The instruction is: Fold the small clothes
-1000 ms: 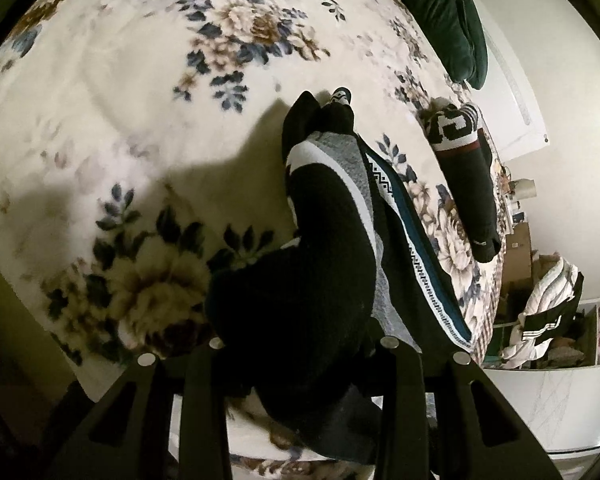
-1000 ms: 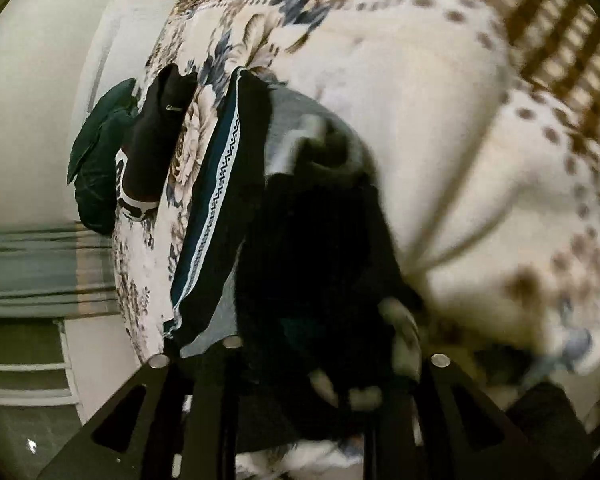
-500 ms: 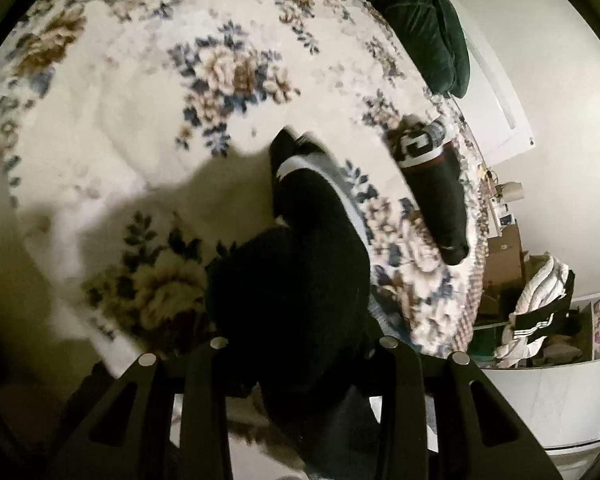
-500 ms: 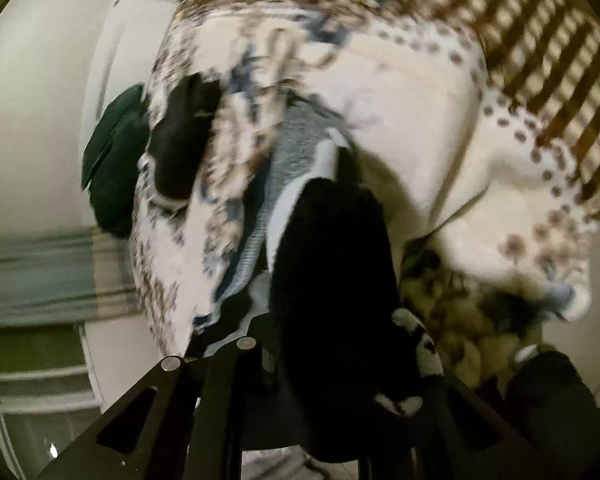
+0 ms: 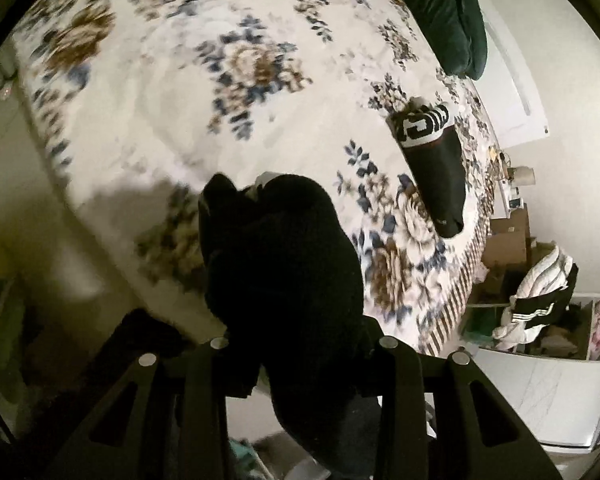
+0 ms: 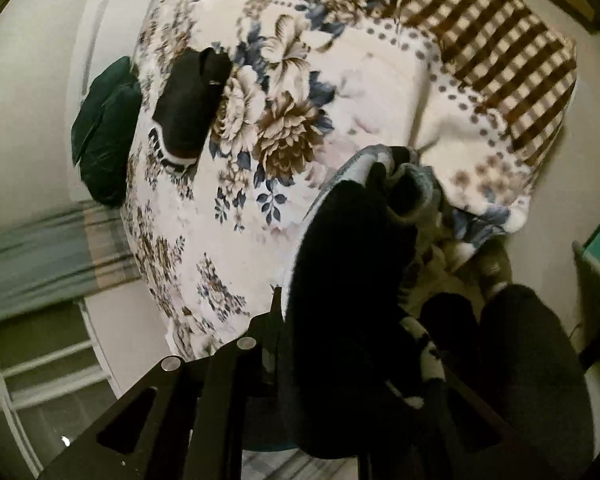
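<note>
A black and grey garment hangs bunched from my left gripper, which is shut on it, lifted above the floral bed. My right gripper is shut on the same garment, whose grey striped edge shows at the top; its right finger is hidden by the cloth. A folded black garment with a white-lettered waistband lies on the bed's far right; it also shows in the right wrist view, upper left.
A dark green pillow lies at the head of the bed, also seen in the right wrist view. A brown checked blanket covers the bed's end. Boxes and a clothes pile stand beside the bed. White wall and cabinet.
Both grippers have lifted the garment off the bed and pulled it back toward the bed's edge. The teal-trimmed part that lay flat on the bed is gone from the surface.
</note>
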Demonstrator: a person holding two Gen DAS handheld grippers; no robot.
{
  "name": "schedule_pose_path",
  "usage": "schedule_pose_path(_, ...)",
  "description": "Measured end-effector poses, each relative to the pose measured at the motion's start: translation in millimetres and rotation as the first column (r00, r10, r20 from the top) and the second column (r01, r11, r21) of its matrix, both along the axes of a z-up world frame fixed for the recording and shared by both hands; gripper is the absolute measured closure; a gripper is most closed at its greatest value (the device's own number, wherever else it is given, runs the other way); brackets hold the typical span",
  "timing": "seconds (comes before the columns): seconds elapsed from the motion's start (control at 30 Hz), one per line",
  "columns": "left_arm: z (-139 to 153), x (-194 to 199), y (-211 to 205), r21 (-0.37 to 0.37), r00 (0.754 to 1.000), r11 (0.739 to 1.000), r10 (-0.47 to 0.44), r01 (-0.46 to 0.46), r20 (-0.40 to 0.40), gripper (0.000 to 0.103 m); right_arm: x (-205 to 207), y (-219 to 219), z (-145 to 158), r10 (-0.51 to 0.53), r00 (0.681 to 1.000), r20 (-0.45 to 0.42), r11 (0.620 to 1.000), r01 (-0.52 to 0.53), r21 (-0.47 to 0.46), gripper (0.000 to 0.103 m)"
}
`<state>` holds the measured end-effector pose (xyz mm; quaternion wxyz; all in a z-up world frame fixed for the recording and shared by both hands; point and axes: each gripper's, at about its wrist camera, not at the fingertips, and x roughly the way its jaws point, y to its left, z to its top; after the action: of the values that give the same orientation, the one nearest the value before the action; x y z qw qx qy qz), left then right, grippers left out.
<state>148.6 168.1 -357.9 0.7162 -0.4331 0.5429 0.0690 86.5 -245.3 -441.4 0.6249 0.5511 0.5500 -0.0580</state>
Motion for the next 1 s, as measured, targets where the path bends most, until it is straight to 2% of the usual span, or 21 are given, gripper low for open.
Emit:
schedule_pose_path(0.1,-23.3,52.0,-12.3,0.015,0.999,1.0,-0.013,0.013,0.049,0.072,28.8,0.4,-18.1,-0.024,1.0,0.001,1.0,0.024,-0.007,0.091)
schedule_pose_path(0.2,-46.6,107.9,-25.5,0.019,0.996,0.999,-0.032,0.031,0.078,0.072,74.5,-5.1,-33.2,-0.059,0.998,0.031,0.998,0.06,-0.036,0.091)
schedule_pose_path(0.33,-81.3,186.0,-39.9,0.044,0.994,0.996,-0.076,0.073,0.077,0.07,149.4,-17.8,-59.2,-0.113,0.991,0.065,0.99,0.118,-0.08,0.09)
schedule_pose_path(0.4,-98.5,216.1,-44.9,0.039,0.992,0.994,-0.107,0.104,0.073,0.065,185.7,-23.3,-82.0,-0.129,0.99,0.057,0.988,0.133,-0.079,0.084)
schedule_pose_path(0.43,-109.8,234.9,-49.2,0.038,0.989,0.99,-0.135,0.133,0.062,0.062,206.8,-27.5,-98.2,-0.133,0.99,0.053,0.988,0.136,-0.069,0.078)
schedule_pose_path(0.47,-115.2,244.6,-53.1,0.04,0.986,0.987,-0.157,0.155,0.06,0.06,221.2,-30.2,-110.4,-0.131,0.99,0.052,0.989,0.134,-0.061,0.061)
schedule_pose_path(0.5,-120.0,254.5,-57.7,0.052,0.979,0.981,-0.19,0.187,0.066,0.057,238.6,-34.7,-125.6,-0.121,0.991,0.061,0.991,0.123,-0.043,0.051)
schedule_pose_path(0.53,-120.4,259.0,-60.8,0.079,0.974,0.974,-0.216,0.211,0.066,0.05,245.8,-37.2,-131.9,-0.119,0.991,0.057,0.992,0.121,-0.044,0.032)
schedule_pose_path(0.57,-119.1,259.1,-62.9,0.101,0.969,0.968,-0.237,0.23,0.069,0.044,251.0,-40.8,-136.3,-0.121,0.991,0.057,0.991,0.124,-0.049,0.025)
schedule_pose_path(0.6,-117.4,256.9,-64.5,0.11,0.96,0.961,-0.264,0.254,0.088,0.037,251.3,-43.1,-137.3,-0.118,0.991,0.069,0.991,0.122,-0.057,0.025)
schedule_pose_path(0.73,-114.9,231.8,-63.9,0.179,0.937,0.929,-0.341,0.323,0.077,0.029,234.9,-44.8,-126.8,-0.046,0.994,0.1,0.991,0.058,-0.122,0.021)
schedule_pose_path(0.87,-125.8,210.6,-51.5,0.257,0.932,0.903,-0.361,0.344,0.019,0.029,200.3,-38.3,-122.4,0.044,0.997,0.07,0.979,-0.029,-0.201,0.02)
schedule_pose_path(0.97,-133.0,209.7,-44.7,0.321,0.927,0.876,-0.374,0.361,-0.021,0.029,178.5,-32.6,-124.3,0.113,0.993,0.035,0.957,-0.099,-0.274,0.02)
schedule_pose_path(1.0,-134.2,214.0,-44.0,0.318,0.924,0.874,-0.381,0.366,-0.015,0.029,175.3,-30.6,-126.0,0.139,0.99,0.024,0.944,-0.125,-0.304,0.02)
